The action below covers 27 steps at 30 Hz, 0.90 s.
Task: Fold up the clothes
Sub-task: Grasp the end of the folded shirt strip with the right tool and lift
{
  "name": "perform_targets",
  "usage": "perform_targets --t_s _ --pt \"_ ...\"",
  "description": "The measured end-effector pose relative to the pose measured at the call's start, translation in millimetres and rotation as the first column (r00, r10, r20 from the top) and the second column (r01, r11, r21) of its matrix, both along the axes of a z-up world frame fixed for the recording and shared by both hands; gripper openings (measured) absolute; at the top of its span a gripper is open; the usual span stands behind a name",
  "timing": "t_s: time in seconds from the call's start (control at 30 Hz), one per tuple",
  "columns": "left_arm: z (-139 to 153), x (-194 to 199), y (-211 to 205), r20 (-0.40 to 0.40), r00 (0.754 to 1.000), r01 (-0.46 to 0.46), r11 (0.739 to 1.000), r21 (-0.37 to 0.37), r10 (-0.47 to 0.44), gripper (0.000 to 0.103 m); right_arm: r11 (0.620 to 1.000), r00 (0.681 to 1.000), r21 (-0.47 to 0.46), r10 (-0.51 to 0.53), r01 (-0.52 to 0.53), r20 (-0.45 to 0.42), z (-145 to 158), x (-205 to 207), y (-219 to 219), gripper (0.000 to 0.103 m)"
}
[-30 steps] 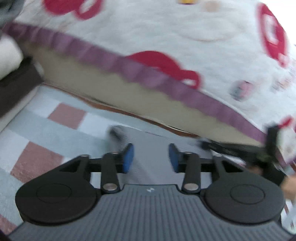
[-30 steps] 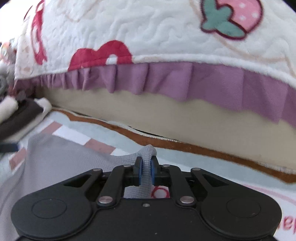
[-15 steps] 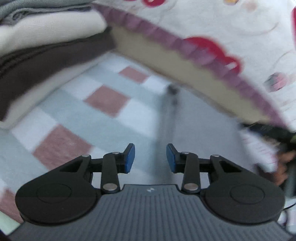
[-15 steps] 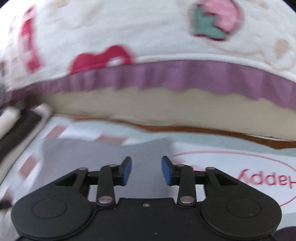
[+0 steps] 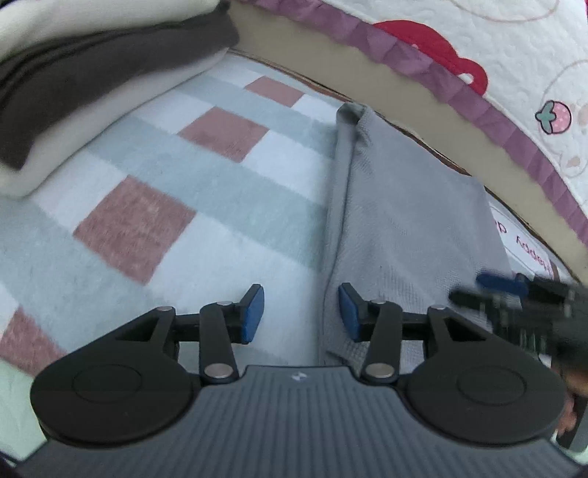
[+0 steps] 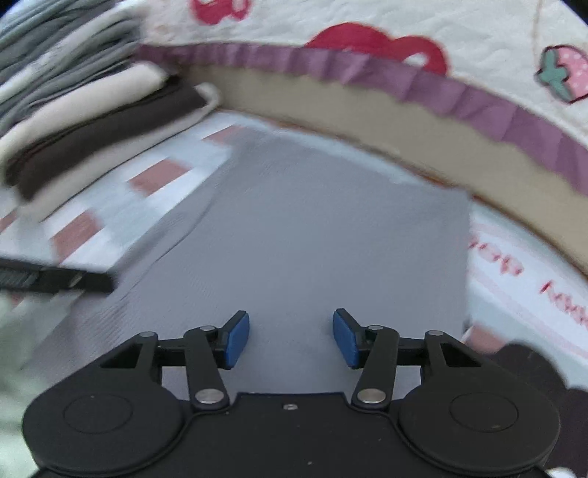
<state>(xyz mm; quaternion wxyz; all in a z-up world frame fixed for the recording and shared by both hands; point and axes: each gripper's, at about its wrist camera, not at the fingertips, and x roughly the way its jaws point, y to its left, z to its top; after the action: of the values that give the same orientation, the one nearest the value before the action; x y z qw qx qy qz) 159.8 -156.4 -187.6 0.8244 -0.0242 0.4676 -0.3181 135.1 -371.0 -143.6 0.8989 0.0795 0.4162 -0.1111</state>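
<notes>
Left wrist view: my left gripper (image 5: pixel 300 316) pointed down at the checked rug (image 5: pixel 205 191), its blue-padded jaws parted and opening, with nothing clamped between them. The left edge of the grey garment (image 5: pixel 408 220) ran up through the gap; I could not tell whether the right pad brushed it. The garment lay flat on the rug, folded into a long panel, with its far end bunched near the foot of the bed. A stack of folded clothes (image 5: pixel 92 84), cream and dark brown, sat on the rug at upper left, well apart from the garment. The bed's white quilt (image 5: pixel 529 66), with its purple frill and red and strawberry motifs, curved along the upper right. My right gripper (image 5: pixel 514 294) entered blurred at the right edge, over the garment's right side. Right wrist view: the right gripper (image 6: pixel 291 338) hung over the near part of the grey garment (image 6: pixel 312 228), its jaws wide and opening, with no cloth between the pads. The garment filled the middle of the frame. The folded stack (image 6: pixel 95 125) lay at upper left, the quilt (image 6: pixel 477 33) above, and the left gripper (image 6: pixel 55 279) showed as a dark blur at the left edge.
</notes>
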Motion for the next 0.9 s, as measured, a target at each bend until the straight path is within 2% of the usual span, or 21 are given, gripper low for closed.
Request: perform_targets --t_s 0.1,0.2,0.3,0.37,0.43,0.53,0.57,0.7,0.73,0.8,0.9 --pt "1.9 -2.8 1.6 0.011 1.0 0.011 1.0 0.02 -0.012 0.047 0.994 0.995 -0.05 0.095 -0.097 -0.043 1.0 -19.9 9.3 0.064" --pt "1.0 -1.4 -0.8 0.023 1.0 0.015 0.999 0.036 -0.015 0.05 0.989 0.988 0.062 0.139 -0.136 -0.06 5.2 -41.0 9.3 0.064" --pt "0.6 0.0 -0.1 0.009 1.0 0.01 1.0 0.027 -0.01 0.05 0.954 0.985 0.25 0.175 -0.168 -0.005 18.6 -74.4 -10.4 0.064" --pt "0.4 1.0 0.0 0.001 1.0 0.008 1.0 0.024 -0.008 0.05 0.928 0.996 0.362 0.065 -0.085 0.069 25.9 -99.9 -40.8 0.065" --pt "0.2 2.1 0.0 -0.008 1.0 0.007 1.0 0.022 -0.007 0.05 0.901 0.992 0.425 -0.117 0.085 0.05 20.9 -121.3 -73.8 0.066" --pt "-0.2 3.5 -0.9 -0.011 1.0 0.014 1.0 0.026 -0.013 0.05 0.811 0.964 0.537 -0.266 0.234 -0.019 0.5 -147.2 -103.7 0.066" --pt "-0.2 2.8 -1.8 -0.001 1.0 0.022 0.999 0.033 -0.022 0.05 0.773 0.958 0.584 -0.284 0.249 -0.032 -6.3 -154.6 -108.1 0.066" --pt "1.7 0.3 -4.5 0.03 0.999 0.042 0.997 0.057 -0.044 0.051 0.655 0.968 0.731 -0.251 0.19 -0.026 -27.4 -165.2 -97.8 0.066" --pt "3.0 0.3 -4.2 0.034 0.998 0.047 0.997 0.054 -0.049 0.05 0.634 0.972 0.755 -0.233 0.168 -0.021 -31.5 -163.1 -93.3 0.066" --pt "8.4 -0.8 -3.0 0.05 0.997 0.065 0.997 0.035 -0.067 0.048 0.614 0.978 0.778 -0.21 0.133 -0.002 -37.7 -153.5 -83.6 0.066" --pt "21.9 -13.1 -6.5 0.151 0.981 0.108 0.992 0.069 -0.117 0.049 0.578 0.978 0.809 -0.208 0.106 0.02 -43.0 -140.7 -77.8 0.066"
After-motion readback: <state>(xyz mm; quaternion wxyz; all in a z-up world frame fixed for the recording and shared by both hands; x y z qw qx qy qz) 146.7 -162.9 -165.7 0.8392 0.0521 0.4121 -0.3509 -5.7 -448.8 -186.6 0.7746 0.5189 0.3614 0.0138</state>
